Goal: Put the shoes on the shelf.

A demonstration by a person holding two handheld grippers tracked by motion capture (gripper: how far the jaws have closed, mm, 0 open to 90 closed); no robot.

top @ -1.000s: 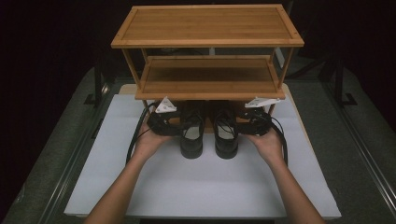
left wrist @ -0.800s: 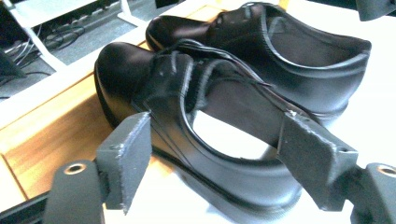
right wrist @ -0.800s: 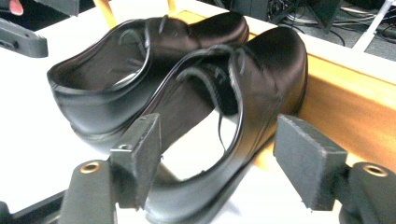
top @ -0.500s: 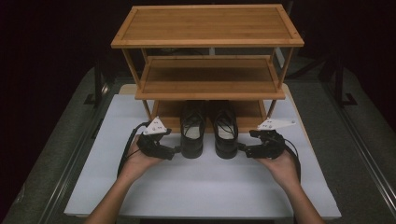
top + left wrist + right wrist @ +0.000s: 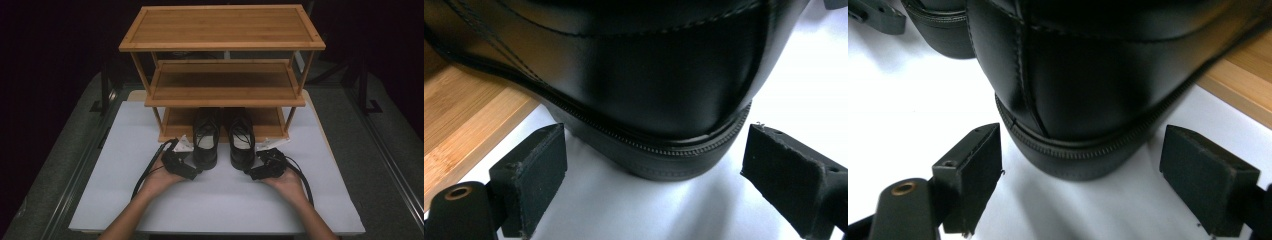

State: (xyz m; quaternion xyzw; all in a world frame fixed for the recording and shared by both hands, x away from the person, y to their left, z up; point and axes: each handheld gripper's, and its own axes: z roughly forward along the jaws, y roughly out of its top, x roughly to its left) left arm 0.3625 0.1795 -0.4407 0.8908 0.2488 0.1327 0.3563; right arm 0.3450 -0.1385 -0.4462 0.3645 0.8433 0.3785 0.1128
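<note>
Here the left tool (image 5: 192, 173) and right tool (image 5: 252, 174), jaws just opening, stand released at the heels of two black leather lace-up shoes (image 5: 206, 137). The shoes rest half on the three-tier bamboo rack's bottom shelf (image 5: 172, 122), heels over the white tabletop (image 5: 220, 205), probably for sliding fully in.

Two black leather lace-up shoes (image 5: 206, 137) (image 5: 241, 139), upright side by side, toes under the rack, heels on white mat.

A bamboo rack (image 5: 222, 70) stands at the far edge of the white mat (image 5: 220, 205). Two black shoes (image 5: 224, 137) sit heels outward over its lowest shelf's front edge. The left gripper (image 5: 191, 172) and right gripper (image 5: 254, 172), jaws just opened, flank the heels.
</note>
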